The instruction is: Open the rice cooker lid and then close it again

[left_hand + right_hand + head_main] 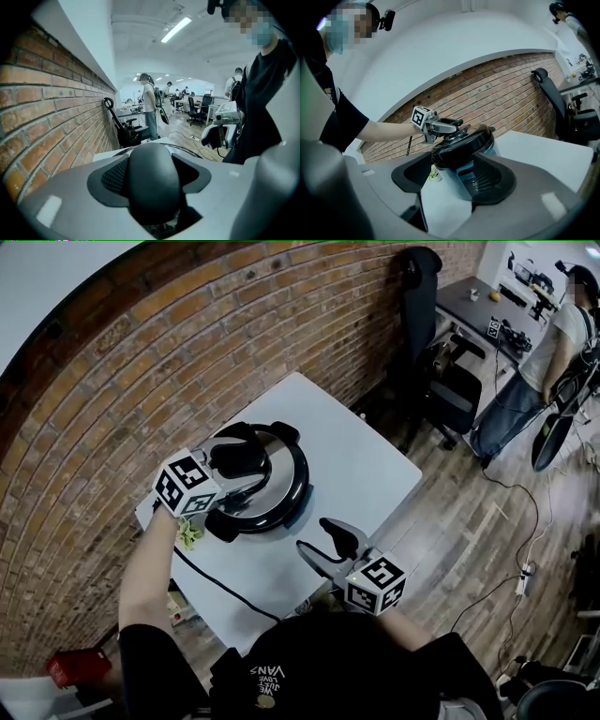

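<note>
A black and silver rice cooker point(281, 486) stands with its lid down on the white table point(366, 465). My left gripper point(242, 471) reaches over the lid from the left, and its jaws are closed on either side of the black lid handle point(239, 456). In the left gripper view that rounded handle point(150, 187) fills the space between the pads of the left gripper point(154, 171). My right gripper point(314, 534) hovers open in front of the cooker, clear of it. The right gripper view shows the cooker point(464, 154) beyond the open right gripper point(454, 180), with the left gripper point(445, 126) on top of the lid.
A black power cord point(220, 585) crosses the near part of the table. A small green object point(190, 532) lies left of the cooker. A brick wall runs behind. A black office chair point(441, 381) and a standing person point(530, 367) are off to the right.
</note>
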`<state>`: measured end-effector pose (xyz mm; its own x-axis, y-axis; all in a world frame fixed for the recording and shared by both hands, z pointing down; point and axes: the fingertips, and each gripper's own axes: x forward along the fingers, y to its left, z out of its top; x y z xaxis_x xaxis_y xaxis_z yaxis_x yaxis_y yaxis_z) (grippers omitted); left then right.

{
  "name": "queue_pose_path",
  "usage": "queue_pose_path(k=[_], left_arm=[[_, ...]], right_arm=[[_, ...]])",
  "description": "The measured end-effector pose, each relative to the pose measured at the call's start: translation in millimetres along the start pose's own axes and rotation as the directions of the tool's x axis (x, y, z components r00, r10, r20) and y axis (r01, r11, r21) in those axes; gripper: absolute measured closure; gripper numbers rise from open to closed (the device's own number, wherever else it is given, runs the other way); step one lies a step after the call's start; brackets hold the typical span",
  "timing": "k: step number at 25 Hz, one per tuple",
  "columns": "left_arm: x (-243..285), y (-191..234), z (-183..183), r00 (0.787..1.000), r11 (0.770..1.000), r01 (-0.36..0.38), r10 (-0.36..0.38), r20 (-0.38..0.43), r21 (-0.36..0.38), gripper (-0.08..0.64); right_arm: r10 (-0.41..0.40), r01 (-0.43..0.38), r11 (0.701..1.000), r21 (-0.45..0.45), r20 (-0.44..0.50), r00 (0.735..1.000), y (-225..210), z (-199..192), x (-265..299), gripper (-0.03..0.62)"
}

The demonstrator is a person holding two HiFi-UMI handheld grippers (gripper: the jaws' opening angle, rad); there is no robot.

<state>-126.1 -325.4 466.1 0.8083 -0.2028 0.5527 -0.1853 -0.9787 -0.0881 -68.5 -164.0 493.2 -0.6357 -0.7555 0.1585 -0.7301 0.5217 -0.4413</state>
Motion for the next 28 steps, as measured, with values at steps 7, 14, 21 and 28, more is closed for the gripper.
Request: queue_pose_path(k=[7,14,21,28], left_arm=[[0.1,0.9,0.5,1.000,1.000,-0.024,0.024,-0.012,-0.004,0.278],[-16.1,-3.4,21.4,0.998,0.998,-0.062,0.061,0.029,0.020,0.281],[-62.8,-5.1,67.7,0.952,0.974,-0.222,0.226,0.205,-0.044,0.280],[-119.7,-13.2,71.2,0.824,0.886,-0.376,0.454,0.339,-0.271,0.281]], right_arm=[[-0.026,0.026,1.000,0.010,0.007,1.000,3.8,-2.5,-4.5,0.321],[-0.016,0.016,1.000,0.005,0.012,1.000,2.0,3.2,-13.2,0.321],[0.048,-0.048,0.999,-0.007,0.004,0.999,0.9,14.9,-14.0,0.322],[0.131,-0.132,0.991,-0.028,-0.024,0.991,-2.2,28.8,-12.6,0.322]])
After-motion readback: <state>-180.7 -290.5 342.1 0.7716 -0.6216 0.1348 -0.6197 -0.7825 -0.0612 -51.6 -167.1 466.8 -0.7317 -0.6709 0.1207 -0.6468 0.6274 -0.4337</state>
